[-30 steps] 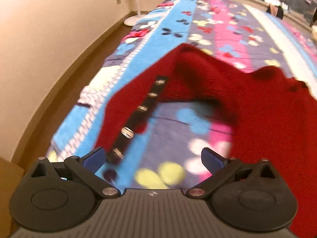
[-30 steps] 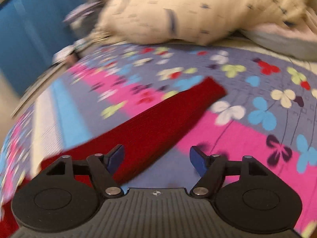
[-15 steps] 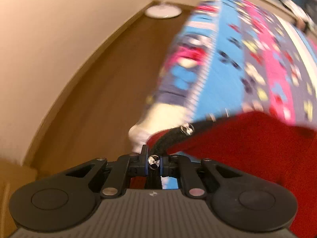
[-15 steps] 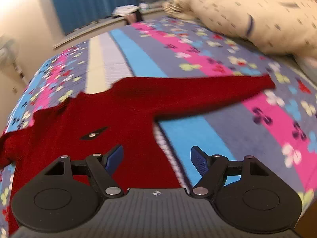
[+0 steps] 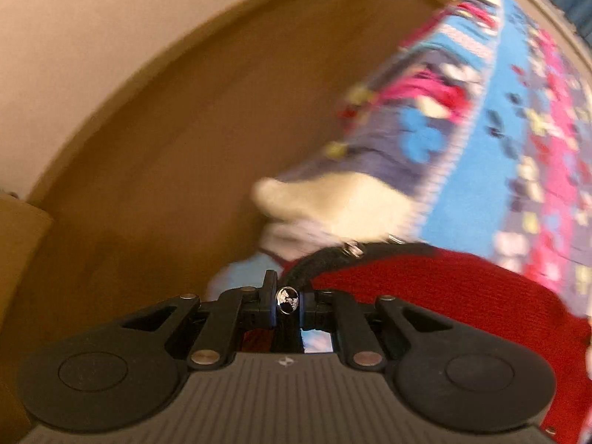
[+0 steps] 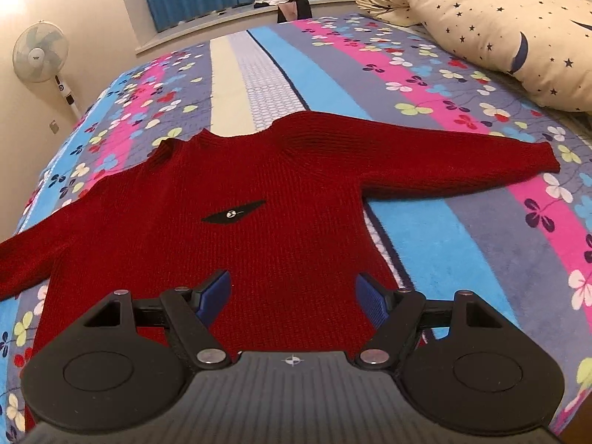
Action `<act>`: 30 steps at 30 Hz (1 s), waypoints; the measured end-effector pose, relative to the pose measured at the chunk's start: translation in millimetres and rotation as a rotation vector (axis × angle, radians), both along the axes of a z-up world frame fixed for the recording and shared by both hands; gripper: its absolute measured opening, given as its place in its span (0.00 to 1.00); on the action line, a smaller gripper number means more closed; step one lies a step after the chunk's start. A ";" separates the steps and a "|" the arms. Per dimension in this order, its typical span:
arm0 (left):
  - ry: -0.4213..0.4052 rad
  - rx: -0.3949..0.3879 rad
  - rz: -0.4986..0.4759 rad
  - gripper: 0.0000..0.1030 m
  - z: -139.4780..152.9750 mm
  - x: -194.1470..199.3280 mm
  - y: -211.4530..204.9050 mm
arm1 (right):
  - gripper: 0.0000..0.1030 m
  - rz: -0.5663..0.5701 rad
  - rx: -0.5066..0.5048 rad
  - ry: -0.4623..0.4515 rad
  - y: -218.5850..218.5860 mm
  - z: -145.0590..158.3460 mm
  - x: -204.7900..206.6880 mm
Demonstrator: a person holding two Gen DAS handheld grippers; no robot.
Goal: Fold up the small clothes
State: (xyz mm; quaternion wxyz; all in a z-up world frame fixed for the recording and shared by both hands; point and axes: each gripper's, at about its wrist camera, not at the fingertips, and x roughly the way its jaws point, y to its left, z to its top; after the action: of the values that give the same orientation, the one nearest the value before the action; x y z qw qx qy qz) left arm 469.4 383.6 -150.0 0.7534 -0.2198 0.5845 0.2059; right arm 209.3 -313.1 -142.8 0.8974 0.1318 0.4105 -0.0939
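A bed with a flowery striped blanket (image 6: 462, 222) fills the room, with a starry pillow (image 6: 499, 26) far right and a fan (image 6: 39, 55) far left. The red sweater (image 6: 288, 199) lies flat in the middle of the blanket, neck far, bottom near me, and its sleeves make a long line from left to right. My left gripper (image 5: 286, 301) is pinched tight on the black button strip (image 5: 333, 259) at the sweater's edge. My right gripper (image 6: 292, 296) hangs wide open over the bottom edge, holding nothing. I should lift gently and keep the edge straight, so the fold comes out neat.
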 end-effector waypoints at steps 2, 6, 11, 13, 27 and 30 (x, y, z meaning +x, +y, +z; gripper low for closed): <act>-0.022 -0.074 -0.094 0.11 16.5 5.4 -31.0 | 0.74 -0.008 0.015 -0.002 -5.1 -5.8 -0.7; -0.135 -0.248 -0.300 0.12 63.6 21.1 -133.5 | 0.74 0.003 0.057 0.012 -8.6 -22.2 -4.8; -0.207 -0.410 -0.541 0.12 92.3 49.9 -308.3 | 0.74 -0.021 0.106 0.007 -20.1 -31.7 -19.0; -0.210 -0.464 -0.654 0.16 87.2 59.3 -388.4 | 0.74 -0.042 0.129 0.006 -29.8 -32.9 -24.3; -0.270 -0.222 -0.442 1.00 42.2 -0.2 -317.7 | 0.74 -0.015 0.249 -0.087 -51.7 -42.4 22.2; -0.226 -0.156 -0.370 1.00 11.0 -29.9 -274.9 | 0.74 0.012 0.258 -0.121 -44.2 -45.2 78.2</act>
State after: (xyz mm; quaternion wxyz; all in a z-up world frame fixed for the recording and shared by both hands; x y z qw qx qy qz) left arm 439.4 108.8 -139.0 0.8198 -0.1884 0.5407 -0.0075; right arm 287.6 -357.3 -188.0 0.8966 0.2491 0.3652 -0.0270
